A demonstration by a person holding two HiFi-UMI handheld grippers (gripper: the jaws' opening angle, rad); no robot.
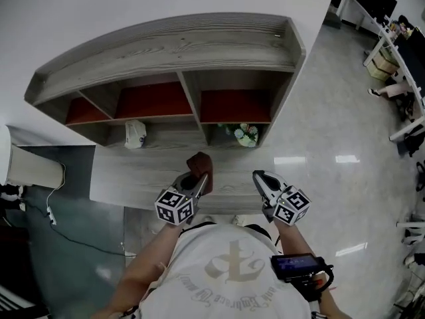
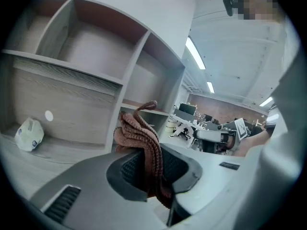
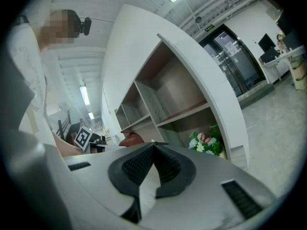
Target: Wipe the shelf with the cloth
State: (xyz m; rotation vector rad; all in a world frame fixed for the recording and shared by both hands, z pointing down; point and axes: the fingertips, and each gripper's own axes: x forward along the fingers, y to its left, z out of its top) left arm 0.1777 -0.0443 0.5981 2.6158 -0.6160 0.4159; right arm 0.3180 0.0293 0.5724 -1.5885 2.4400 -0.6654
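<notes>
A grey wooden shelf unit (image 1: 166, 48) with reddish-backed compartments stands against the wall. My left gripper (image 1: 197, 176) is shut on a brown knitted cloth (image 1: 200, 163), held just above the unit's low front ledge (image 1: 146, 173). In the left gripper view the cloth (image 2: 141, 143) bunches up between the jaws, with the shelf compartments (image 2: 86, 51) behind it. My right gripper (image 1: 260, 177) hovers to the right of the cloth, shut with nothing in it; in the right gripper view its jaw tips (image 3: 152, 143) meet in front of the shelf (image 3: 168, 104).
A white object (image 1: 135, 134) sits in the lower left compartment, also seen in the left gripper view (image 2: 29, 134). A bunch of flowers (image 1: 246, 135) stands in the lower right compartment. Polished floor (image 1: 345, 151) spreads to the right, with office desks (image 1: 392, 38) beyond.
</notes>
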